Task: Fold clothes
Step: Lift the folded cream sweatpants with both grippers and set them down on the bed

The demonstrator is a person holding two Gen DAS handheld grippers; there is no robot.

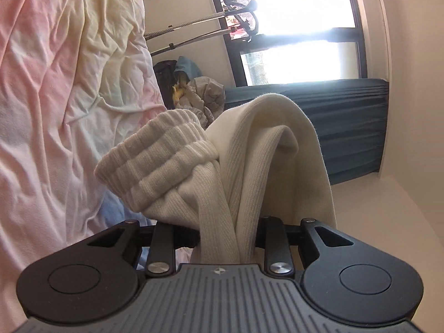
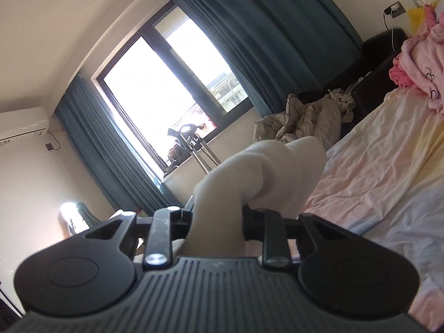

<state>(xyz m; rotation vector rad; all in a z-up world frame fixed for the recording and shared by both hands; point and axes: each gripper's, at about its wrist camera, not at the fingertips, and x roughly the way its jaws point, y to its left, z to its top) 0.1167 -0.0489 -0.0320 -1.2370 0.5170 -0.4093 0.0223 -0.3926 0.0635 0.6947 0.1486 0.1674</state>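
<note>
Left view, nearest: the left hand-held gripper (image 1: 219,238) is clenched on a bunched cream knit garment (image 1: 244,172), its jaws narrowed onto the cloth, which hides the fingertips. The garment's long axis runs away from the camera along the fingers; its far end folds over and droops, and a ribbed cuff (image 1: 155,155) juts out to the left of the bundle. Right view, nearest: the right hand-held gripper (image 2: 219,222) is likewise clenched on a fold of pale cloth (image 2: 258,177), which rises from between the jaws and rounds over at its far end; whether this is the same garment cannot be told. Both bundles are held in the air above the bed (image 2: 374,172), which is covered by a wrinkled pastel sheet (image 1: 69,83). Farther off: a heap of grey clothing (image 2: 302,119) beside the bed, a pink plush item (image 2: 421,61) at its head, teal curtains (image 2: 266,27), and a bright window (image 2: 155,88).
</note>
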